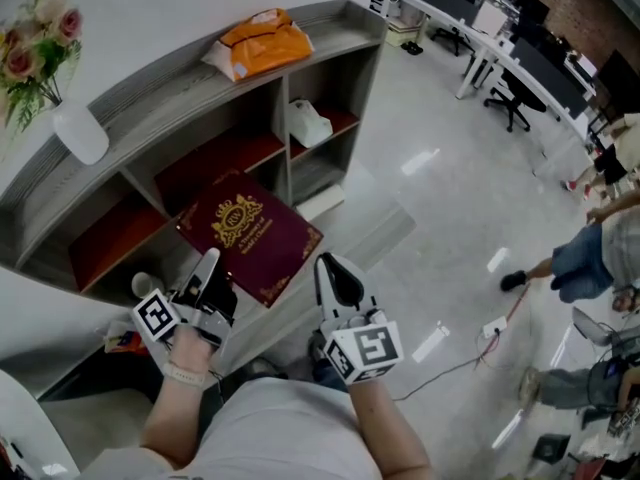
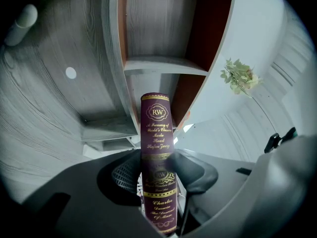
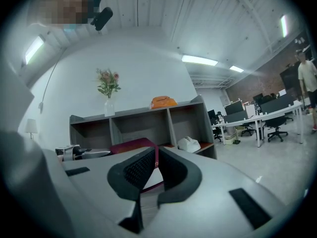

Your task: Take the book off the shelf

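Note:
A large maroon book [image 1: 250,233] with gold print is out in front of the grey shelf unit [image 1: 180,78], tilted with its cover up. My left gripper [image 1: 205,283] is shut on the lower end of its spine [image 2: 157,128]; the dark pads press on both sides in the left gripper view [image 2: 157,171]. My right gripper [image 1: 333,268] is at the book's near right corner. In the right gripper view its jaws [image 3: 156,157] stand almost together, with a thin maroon edge of the book [image 3: 131,146] pinched between them.
On top of the shelf are a white vase with flowers [image 1: 80,133] and an orange bag [image 1: 262,46]. A white object [image 1: 308,120] lies in the right compartment. Desks and chairs [image 1: 500,58] stand at the far right, a person [image 1: 590,258] nearby, a cable [image 1: 470,353] on the floor.

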